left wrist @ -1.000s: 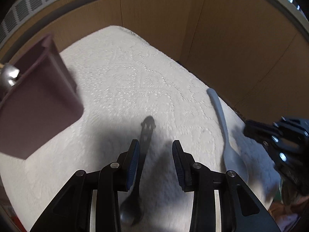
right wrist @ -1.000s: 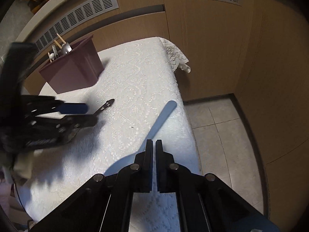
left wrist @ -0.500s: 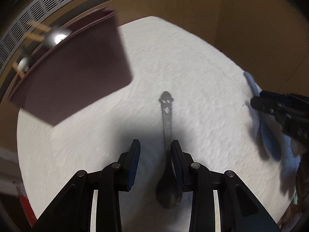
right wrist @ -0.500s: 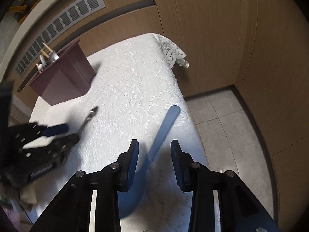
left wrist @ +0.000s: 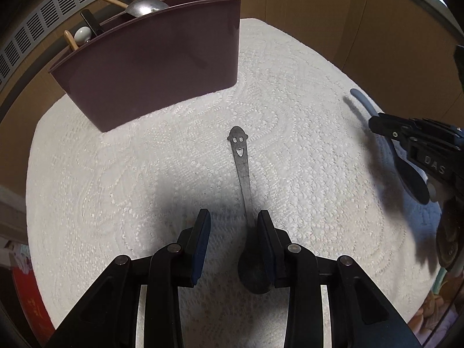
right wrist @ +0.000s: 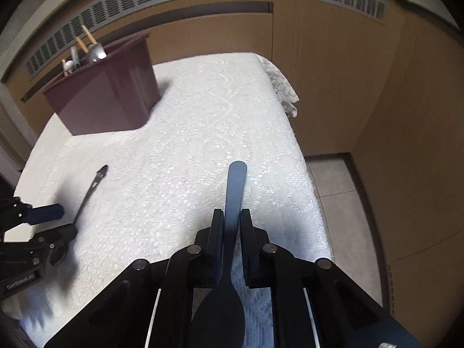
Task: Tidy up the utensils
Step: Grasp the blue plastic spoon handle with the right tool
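A metal spoon (left wrist: 242,159) with a smiley cut-out handle lies on the white lace cloth (left wrist: 116,174). Its neck runs between the fingers of my left gripper (left wrist: 232,232), close to the right finger, and that gripper is open. The same spoon (right wrist: 91,188) shows at the left of the right wrist view, beside the left gripper (right wrist: 58,223). My right gripper (right wrist: 232,226) is closing its jaws on the handle of a blue spoon (right wrist: 236,185), and the pads touch it. A maroon holder (left wrist: 150,58) with several utensils stands at the far left of the table.
The table's right edge drops to a tiled floor (right wrist: 342,203). Wooden cabinet fronts (right wrist: 333,72) with vent grilles stand behind and to the right. A corner of the cloth (right wrist: 284,95) hangs over the far right corner.
My left gripper swung over, so the holder now fills its upper view and the metal spoon's neck sits between its fingers. My right gripper opened, then closed around the blue spoon's handle.
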Demonstrator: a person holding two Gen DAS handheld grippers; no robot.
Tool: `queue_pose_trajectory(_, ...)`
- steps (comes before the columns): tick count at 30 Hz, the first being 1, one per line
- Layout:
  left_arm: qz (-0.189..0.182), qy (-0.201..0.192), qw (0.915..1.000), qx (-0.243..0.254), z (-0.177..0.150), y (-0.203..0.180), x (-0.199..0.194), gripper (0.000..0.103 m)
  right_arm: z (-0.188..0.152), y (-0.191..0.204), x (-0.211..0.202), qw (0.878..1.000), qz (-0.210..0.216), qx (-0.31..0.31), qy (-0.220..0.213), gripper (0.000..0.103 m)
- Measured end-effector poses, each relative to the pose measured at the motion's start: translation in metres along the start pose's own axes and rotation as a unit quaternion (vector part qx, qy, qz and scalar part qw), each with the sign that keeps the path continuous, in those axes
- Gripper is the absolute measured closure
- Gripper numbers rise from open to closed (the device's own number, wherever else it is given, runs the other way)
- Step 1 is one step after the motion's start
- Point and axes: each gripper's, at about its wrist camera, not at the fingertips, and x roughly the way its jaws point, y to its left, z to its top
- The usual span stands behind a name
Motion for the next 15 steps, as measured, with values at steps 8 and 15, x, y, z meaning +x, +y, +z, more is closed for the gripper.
queue_pose_trajectory(8,-0.04,0.013,0.9991,0.001,0.036,-0.002,0.002,0.068,-0.002,-0.008,-0.038,0.998,0.04,0.004,-0.04,0.093)
queue_pose_trajectory(15,-0.005,0.065,0.9979,0.005,0.071,-0.006,0.034,0.069,-0.009,-0.007,-0.04,0.997,0.058,-0.001,-0.047,0.093)
